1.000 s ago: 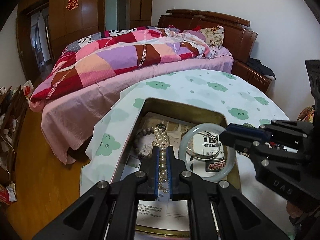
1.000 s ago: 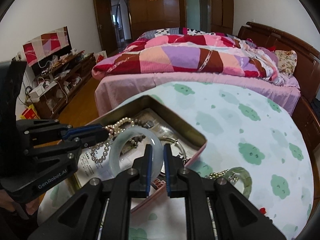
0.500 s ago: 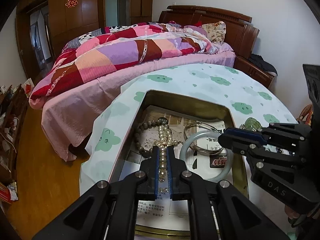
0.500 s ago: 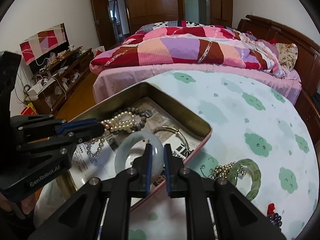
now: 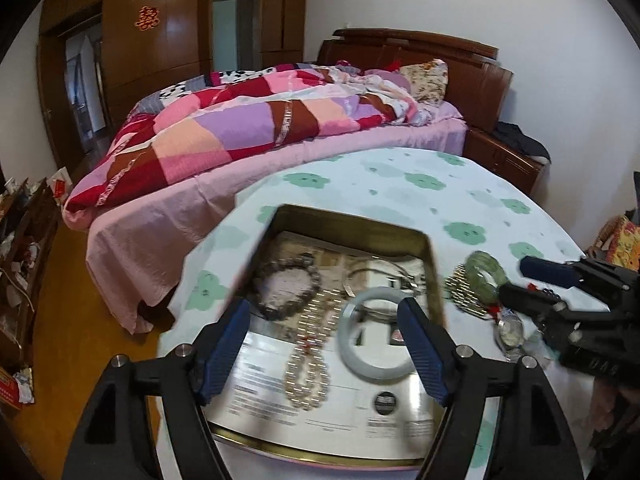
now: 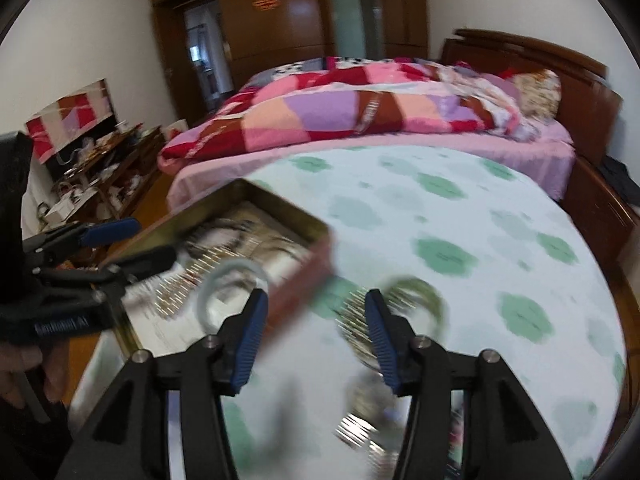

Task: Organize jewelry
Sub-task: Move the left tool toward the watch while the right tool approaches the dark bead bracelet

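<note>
Jewelry lay loose as both grippers stood with fingers spread, holding nothing.

Left gripper [image 5: 324,344] framed pearl strand [image 5: 310,354] and pale bangle [image 5: 374,330] inside tin [image 5: 352,220]; right gripper [image 6: 316,336] hovered beside its wall, near green bangle [image 6: 420,292] on tablecloth [image 6: 460,220].

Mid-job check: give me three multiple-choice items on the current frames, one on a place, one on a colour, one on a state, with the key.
1. Where does the pearl necklace lie?
A. in the tin box
B. on the bed
C. on the floor

2. What colour is the bangle on the tablecloth outside the box?
A. red
B. green
C. black

3. How do the jaws of the left gripper stand?
A. shut on the necklace
B. shut on nothing
C. open

Key: 1 A, the necklace rests on the paper lining inside the box; 2 B, it lies green beside the box's right wall; 3 C, the blue pads stand wide apart, gripping nothing.
</note>
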Demonstrator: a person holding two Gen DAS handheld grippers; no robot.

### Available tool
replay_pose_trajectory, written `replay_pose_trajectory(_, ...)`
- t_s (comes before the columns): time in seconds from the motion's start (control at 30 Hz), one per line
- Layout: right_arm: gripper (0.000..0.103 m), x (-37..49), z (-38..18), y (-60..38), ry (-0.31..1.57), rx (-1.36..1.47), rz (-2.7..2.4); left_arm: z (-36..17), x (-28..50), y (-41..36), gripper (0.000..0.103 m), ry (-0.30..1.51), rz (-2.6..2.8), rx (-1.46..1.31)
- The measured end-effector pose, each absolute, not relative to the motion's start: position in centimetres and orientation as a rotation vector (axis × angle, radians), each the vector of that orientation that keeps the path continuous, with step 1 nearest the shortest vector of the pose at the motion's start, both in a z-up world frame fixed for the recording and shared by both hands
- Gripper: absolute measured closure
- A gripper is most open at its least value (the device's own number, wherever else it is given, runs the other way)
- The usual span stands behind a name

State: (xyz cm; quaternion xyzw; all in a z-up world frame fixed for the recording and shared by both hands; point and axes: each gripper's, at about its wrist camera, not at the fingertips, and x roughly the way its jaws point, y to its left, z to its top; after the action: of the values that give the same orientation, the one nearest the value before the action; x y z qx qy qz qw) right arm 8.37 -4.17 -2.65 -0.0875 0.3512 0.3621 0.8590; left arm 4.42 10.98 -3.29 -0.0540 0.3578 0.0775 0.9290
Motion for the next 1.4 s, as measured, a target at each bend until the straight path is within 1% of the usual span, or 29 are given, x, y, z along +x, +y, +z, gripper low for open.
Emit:
replay_pose_trajectory(0.13,0.049,9.2,-3.2,-10.0,0.755,-0.113,0.638,-3.5,4.3,8.3,0.027,0.733,0.113,-0.076)
replay_pose_trajectory(0.33,0.048,10.0,-4.8,-15.2,0.795,-0.070,0.500,-3.8,4.2,4.2,0.027,0.746,0.057,-0.017)
replay_pose_trajectory(0.73,0.048,10.1,-7.3,-16.6,0.819,-0.106,0.445,-4.6,6.4,-2.3,0.027,0.762,-0.015,0.070)
replay_pose_trajectory(0.93,0.048,10.2,-7.5,-16.7,0.827,-0.103,0.445,-6.7,8.2,-3.4,0.027,0.828,-0.058,0.037)
replay_pose_trajectory(1.1,0.048,10.2,-7.7,-16.6,0.833,-0.106,0.445,-7.6,8.9,-3.6,0.027,0.849,-0.065,0.021)
replay_pose_trajectory(1.17,0.048,10.3,-7.8,-16.6,0.842,-0.101,0.446,-8.1,9.3,-3.5,0.034,0.864,-0.076,0.008)
replay_pose_trajectory(1.2,0.049,10.4,-7.8,-16.6,0.848,-0.099,0.444,-8.4,9.6,-3.4,0.045,0.884,-0.086,-0.002)
replay_pose_trajectory(1.23,0.054,10.4,-7.9,-16.6,0.852,-0.101,0.444,-8.6,9.7,-3.4,0.055,0.893,-0.098,-0.012)
replay_pose_trajectory(1.27,0.057,10.4,-7.9,-16.5,0.854,-0.103,0.446,-8.7,9.8,-3.3,0.058,0.902,-0.113,-0.027)
replay_pose_trajectory(1.3,0.064,10.4,-7.9,-16.4,0.857,-0.104,0.447,-8.8,9.9,-3.3,0.064,0.906,-0.129,-0.040)
replay_pose_trajectory(1.33,0.072,10.5,-8.0,-16.5,0.860,-0.102,0.450,-8.8,9.9,-3.3,0.066,0.907,-0.139,-0.045)
replay_pose_trajectory(1.4,0.078,10.6,-8.1,-16.6,0.867,-0.094,0.450,-8.8,9.8,-3.4,0.066,0.903,-0.145,-0.046)
